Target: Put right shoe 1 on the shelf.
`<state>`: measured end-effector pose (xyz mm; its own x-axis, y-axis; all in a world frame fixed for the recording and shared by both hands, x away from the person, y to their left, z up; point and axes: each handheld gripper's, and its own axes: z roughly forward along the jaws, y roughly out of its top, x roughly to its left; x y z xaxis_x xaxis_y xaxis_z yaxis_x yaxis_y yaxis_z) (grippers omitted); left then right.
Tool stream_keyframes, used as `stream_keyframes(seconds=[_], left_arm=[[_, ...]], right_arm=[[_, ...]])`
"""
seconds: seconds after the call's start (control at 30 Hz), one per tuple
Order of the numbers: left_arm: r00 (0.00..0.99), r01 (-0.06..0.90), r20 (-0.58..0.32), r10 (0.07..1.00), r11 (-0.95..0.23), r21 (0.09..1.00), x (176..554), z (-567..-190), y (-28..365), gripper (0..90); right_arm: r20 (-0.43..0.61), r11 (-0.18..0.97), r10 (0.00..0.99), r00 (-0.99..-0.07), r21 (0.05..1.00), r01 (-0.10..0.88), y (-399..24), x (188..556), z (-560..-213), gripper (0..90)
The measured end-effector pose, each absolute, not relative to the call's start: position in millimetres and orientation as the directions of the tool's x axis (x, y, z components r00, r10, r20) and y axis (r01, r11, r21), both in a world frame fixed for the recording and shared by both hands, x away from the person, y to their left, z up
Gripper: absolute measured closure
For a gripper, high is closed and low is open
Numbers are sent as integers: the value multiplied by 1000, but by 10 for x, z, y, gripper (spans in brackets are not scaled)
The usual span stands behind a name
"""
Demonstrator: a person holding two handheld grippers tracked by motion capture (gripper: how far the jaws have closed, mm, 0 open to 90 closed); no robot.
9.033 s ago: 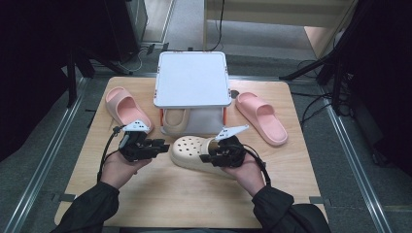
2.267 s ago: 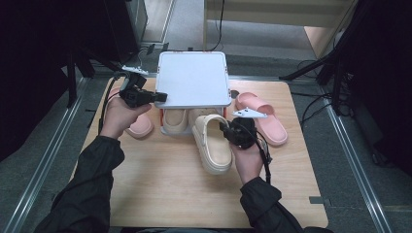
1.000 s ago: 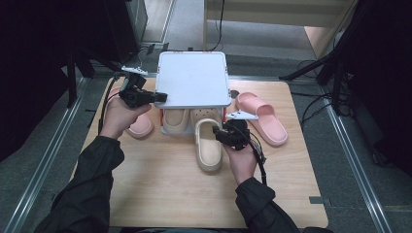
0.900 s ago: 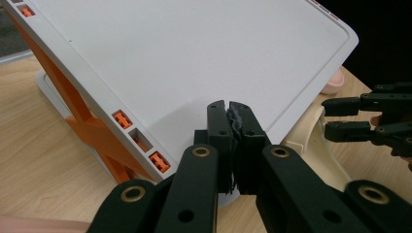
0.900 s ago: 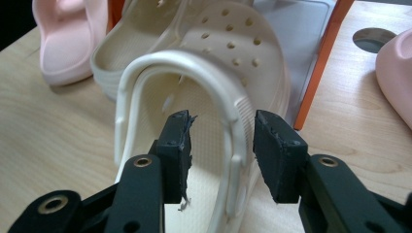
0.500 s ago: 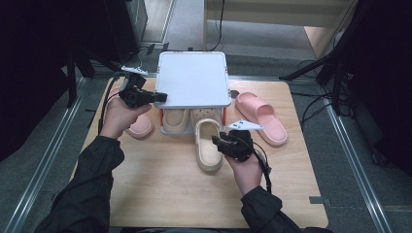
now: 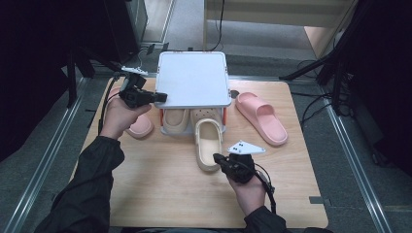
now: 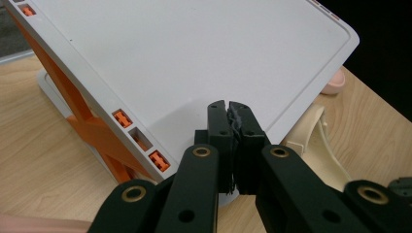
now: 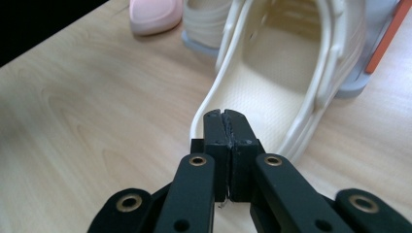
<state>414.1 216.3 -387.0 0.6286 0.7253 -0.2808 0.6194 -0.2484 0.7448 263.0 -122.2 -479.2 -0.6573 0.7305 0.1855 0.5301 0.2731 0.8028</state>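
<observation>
A white shelf (image 7: 194, 80) on orange braces stands at the table's back. My left gripper (image 7: 163, 97) is shut, its tips resting on the left edge of the shelf top (image 8: 194, 53) with nothing between them. A cream clog (image 7: 208, 143) lies with its toe under the shelf and its heel toward me. My right gripper (image 7: 216, 158) sits just short of that heel (image 9: 272, 73). Its jaws have just been closing and now stand shut with nothing between them (image 9: 224, 116). A second cream clog (image 7: 176, 119) sits under the shelf to the left.
One pink slipper (image 7: 262, 117) lies right of the shelf. Another pink slipper (image 7: 138, 127) lies at the left, partly under my left hand. Bare wood stretches across the table's front. Dark stands and cables surround the table.
My right gripper drew back from the clog's side toward the front of the table and its jaws closed. The clog stayed under the shelf. The left hand kept still.
</observation>
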Motion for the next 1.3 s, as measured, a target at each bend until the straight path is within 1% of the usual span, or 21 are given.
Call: stream_keyframes(seconds=[0.13, 0.23, 0.43, 0.53, 0.63, 0.87, 0.9, 1.0, 1.13, 1.3], left_arm=[[631, 617, -279, 724, -250, 746, 4141, -3872, 2164, 882], [631, 616, -278, 724, -251, 746, 4141, -3872, 2166, 884], [631, 618, -283, 722, -247, 746, 4144, -3874, 2168, 885], [634, 616, -283, 719, -249, 747, 4145, -3878, 2174, 884], [635, 616, -285, 718, -248, 747, 4146, -3879, 2178, 885], [635, 615, -286, 717, -246, 749, 4144, -3882, 2162, 884], [635, 615, -285, 718, -247, 749, 4144, -3882, 2162, 884], [636, 614, -283, 718, -248, 749, 4143, -3882, 2162, 884], [637, 614, -287, 715, -246, 750, 4145, -3885, 2166, 884], [638, 613, -287, 715, -245, 751, 4145, -3886, 2167, 884]], right_arm=[[170, 306, 725, -667, 788, 534, -1201, 2490, -4930, 900], [187, 315, 722, -666, 768, 557, -1201, 2418, -5044, 900], [172, 350, 729, -663, 738, 577, -1181, 2441, -5192, 900], [146, 370, 737, -660, 729, 576, -1163, 2524, -5230, 900], [145, 379, 730, -668, 727, 572, -1125, 2582, -5231, 900], [122, 369, 727, -675, 761, 534, -1007, 2745, -5097, 900], [120, 369, 729, -674, 761, 534, -994, 2777, -5090, 900], [172, 338, 725, -666, 754, 563, -975, 2922, -5089, 900], [167, 330, 736, -656, 757, 564, -975, 3104, -5073, 900], [131, 347, 751, -648, 756, 555, -969, 3275, -5053, 900]])
